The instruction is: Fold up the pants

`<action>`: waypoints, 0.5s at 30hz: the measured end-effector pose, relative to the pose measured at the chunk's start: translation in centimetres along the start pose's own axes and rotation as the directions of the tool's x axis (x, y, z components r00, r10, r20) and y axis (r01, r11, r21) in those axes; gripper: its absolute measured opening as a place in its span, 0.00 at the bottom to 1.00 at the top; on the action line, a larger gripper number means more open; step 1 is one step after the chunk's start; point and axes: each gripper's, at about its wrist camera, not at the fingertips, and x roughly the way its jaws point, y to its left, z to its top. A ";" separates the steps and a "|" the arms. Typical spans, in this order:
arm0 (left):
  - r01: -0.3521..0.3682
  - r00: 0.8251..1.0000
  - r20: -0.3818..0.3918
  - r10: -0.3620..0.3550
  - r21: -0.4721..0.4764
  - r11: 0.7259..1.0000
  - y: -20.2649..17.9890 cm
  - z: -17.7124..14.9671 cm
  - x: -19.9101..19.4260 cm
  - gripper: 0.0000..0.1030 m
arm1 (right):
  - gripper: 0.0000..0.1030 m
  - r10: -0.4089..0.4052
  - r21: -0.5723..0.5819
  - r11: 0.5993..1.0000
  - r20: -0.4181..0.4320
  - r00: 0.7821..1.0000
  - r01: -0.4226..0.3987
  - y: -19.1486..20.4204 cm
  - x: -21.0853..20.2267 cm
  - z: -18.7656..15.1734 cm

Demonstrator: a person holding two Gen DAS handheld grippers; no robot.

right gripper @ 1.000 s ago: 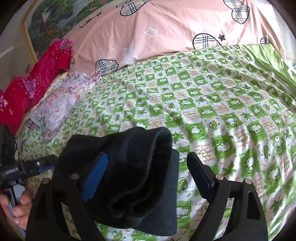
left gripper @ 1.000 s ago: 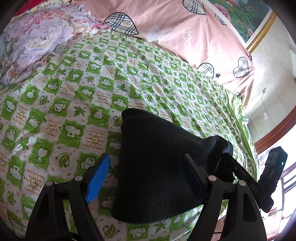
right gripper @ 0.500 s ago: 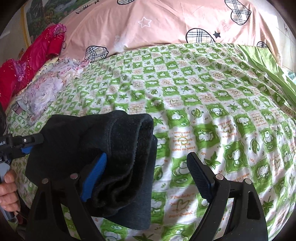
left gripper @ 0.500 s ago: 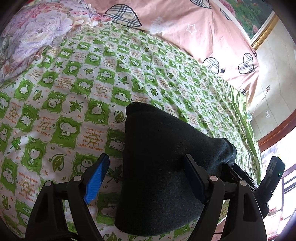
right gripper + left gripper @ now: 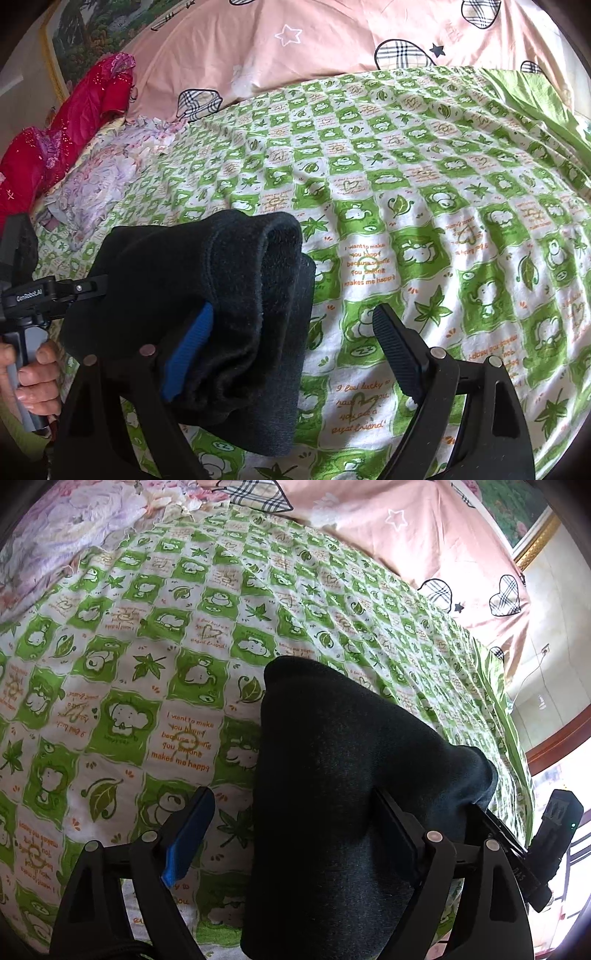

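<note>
Folded black pants (image 5: pixel 332 775) hang between my two grippers just above the green checked bedsheet (image 5: pixel 147 664). In the left wrist view the cloth lies over the right finger of my left gripper (image 5: pixel 293 794). Its jaws are opening, and the blue pad (image 5: pixel 188 834) stands clear of the pants. In the right wrist view the thick roll of pants (image 5: pixel 221 277) lies over the left finger of my right gripper (image 5: pixel 293 308), half hiding its blue pad. The right finger (image 5: pixel 399 347) stands well apart from the cloth, so these jaws are wide too.
A pink quilt with plaid hearts (image 5: pixel 332 37) runs along the bed's far side. A floral cloth (image 5: pixel 96 177) and red fabric (image 5: pixel 74 122) lie at the far left. A person's hand (image 5: pixel 33 373) grips the left handle. The bed's right edge (image 5: pixel 517 738) meets a wall.
Both grippers have sunk toward the sheet with the pants draped over them, so the pattern looks larger. The left jaws have spread a little wider.
</note>
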 end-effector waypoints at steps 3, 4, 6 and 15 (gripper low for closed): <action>-0.003 1.000 -0.001 0.003 0.000 1.000 0.0 0.0 0.1 0.84 | 0.72 0.055 0.018 0.998 -0.011 0.998 -0.055 -0.1 0.0 0.0; -0.002 1.000 -0.002 0.002 -0.003 1.000 0.1 0.0 0.1 0.84 | 0.70 0.083 0.033 0.996 -0.019 0.996 -0.083 -0.2 0.0 0.0; 0.002 1.000 -0.005 -0.002 -0.009 1.000 0.0 0.0 -0.1 0.84 | 0.67 0.121 0.060 0.991 -0.030 0.992 -0.119 -0.4 0.2 0.1; 0.018 1.000 -0.018 -0.019 -0.011 1.000 0.2 -0.6 -0.6 0.84 | 0.58 0.252 0.158 0.958 -0.056 0.966 -0.240 -1.3 0.9 -0.4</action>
